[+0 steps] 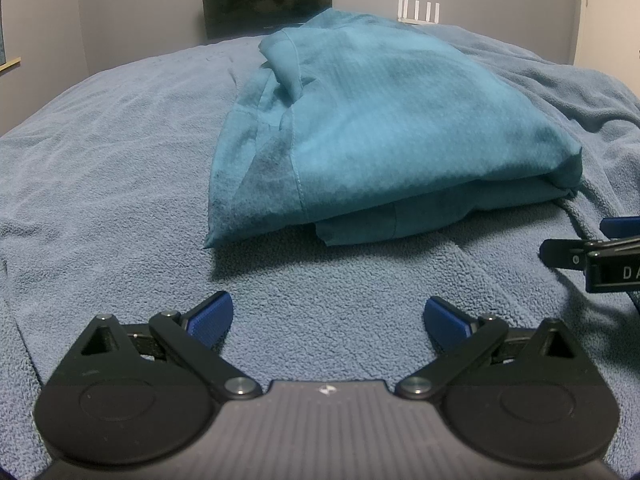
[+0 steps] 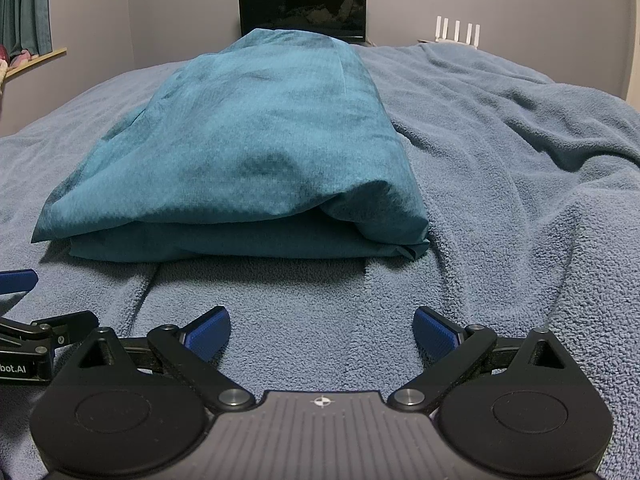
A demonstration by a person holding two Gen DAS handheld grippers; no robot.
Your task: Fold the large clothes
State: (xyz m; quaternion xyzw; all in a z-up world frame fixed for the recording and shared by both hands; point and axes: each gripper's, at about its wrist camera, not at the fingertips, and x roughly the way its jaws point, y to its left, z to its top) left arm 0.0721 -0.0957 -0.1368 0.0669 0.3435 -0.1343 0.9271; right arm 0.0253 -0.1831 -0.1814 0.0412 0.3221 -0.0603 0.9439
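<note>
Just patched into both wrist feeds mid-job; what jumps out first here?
The teal garment dominates: it lies folded into a layered bundle in the middle of the blue fleece blanket. Both claws sit short of its near edge, apart from it, wide open and empty: the left claw and the right claw. Behind, a dark monitor stands against the wall.

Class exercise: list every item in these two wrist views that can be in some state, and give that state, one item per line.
Teal garment: folded into a layered bundle, lying on the blanket, held by neither claw.
Left claw: open, empty, short of the garment.
Right claw: open, empty, short of the garment.
Blue fleece blanket: spread out, rumpled on the right side.
Monitor: screen dark.
</note>
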